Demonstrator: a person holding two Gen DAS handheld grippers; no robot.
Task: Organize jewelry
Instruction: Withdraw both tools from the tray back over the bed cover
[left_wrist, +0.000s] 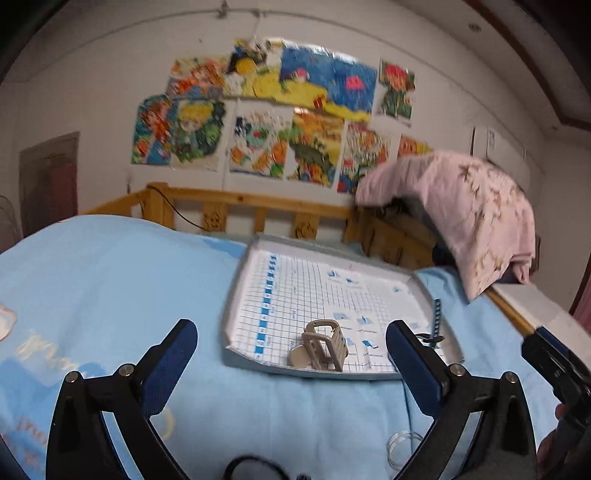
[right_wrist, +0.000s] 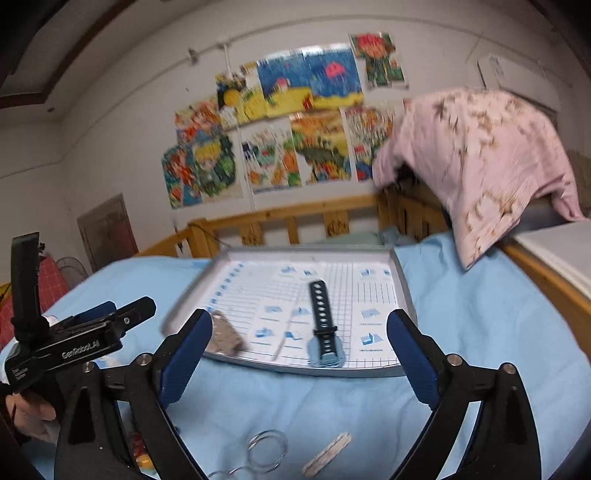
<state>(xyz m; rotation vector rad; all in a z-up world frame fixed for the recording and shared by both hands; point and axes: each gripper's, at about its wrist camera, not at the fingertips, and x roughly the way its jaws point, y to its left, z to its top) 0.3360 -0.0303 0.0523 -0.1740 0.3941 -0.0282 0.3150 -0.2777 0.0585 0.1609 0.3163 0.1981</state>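
The left gripper (left_wrist: 291, 345) has its jaws spread wide with nothing between the pads; it hangs over the blue sheet (left_wrist: 110, 280), short of the tray (left_wrist: 236, 295). Just ahead of it, between the two fingertips as its camera sees them, a beige hair claw (left_wrist: 325, 345) stands on the tray's near edge. Beyond the right fingertip, a dark watch (left_wrist: 435, 325) lies on the tray near its right rim, partly hidden by the finger. Below the gripper, on the sheet, lie a clear ring (left_wrist: 400, 445) of thin wire or plastic and a dark loop (left_wrist: 251, 467) at the bottom edge; what the loop is cannot be told.

The right gripper (right_wrist: 299, 334) is also wide open and empty, held above the sheet in front of the tray. Straight ahead between its fingers the watch (right_wrist: 322, 325) lies lengthwise on the tray, its strap running away from the tool and its greyish face nearest. The claw (right_wrist: 223, 338), blurred, sits just beside the left fingertip at the tray's near-left corner. Under the gripper on the sheet are clear rings (right_wrist: 267, 448) and a pale flat clip (right_wrist: 327, 454), possibly a barrette. To its left the left gripper (right_wrist: 92, 325) shows side-on, held by a hand (right_wrist: 26, 410).

A pink blanket (right_wrist: 480, 162) hangs over the wooden rail (right_wrist: 295, 218) beyond the tray.
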